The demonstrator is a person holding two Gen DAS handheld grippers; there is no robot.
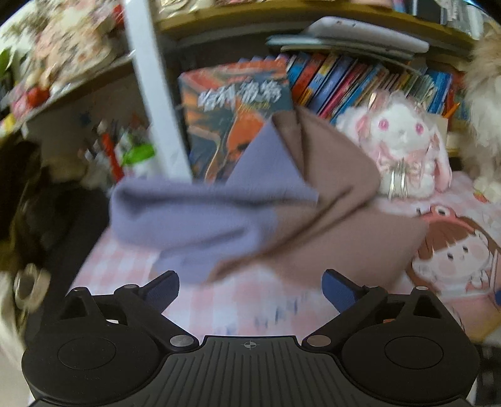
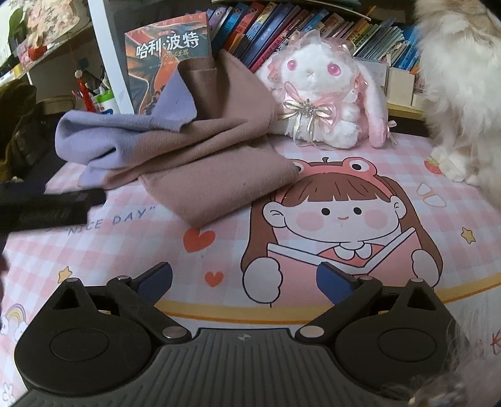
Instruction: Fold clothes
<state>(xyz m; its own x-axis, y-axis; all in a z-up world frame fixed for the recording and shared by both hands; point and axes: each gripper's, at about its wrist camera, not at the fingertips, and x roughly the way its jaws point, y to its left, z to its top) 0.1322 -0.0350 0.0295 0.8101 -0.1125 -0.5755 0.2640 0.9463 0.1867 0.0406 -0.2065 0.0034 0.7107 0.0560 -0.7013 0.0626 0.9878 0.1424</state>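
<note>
A brown and lilac garment lies in a loose heap at the back left of the pink cartoon desk mat, its top leaning on a book. It also shows in the blurred left wrist view. My left gripper is open and empty, just in front of the garment. My right gripper is open and empty over the mat, well in front of the garment. A dark blurred shape at the left edge of the right wrist view is probably the left gripper.
A white and pink plush rabbit sits behind the mat. A fluffy cat stands at the right edge. An upright book and a row of books line the back. A white post stands at back left.
</note>
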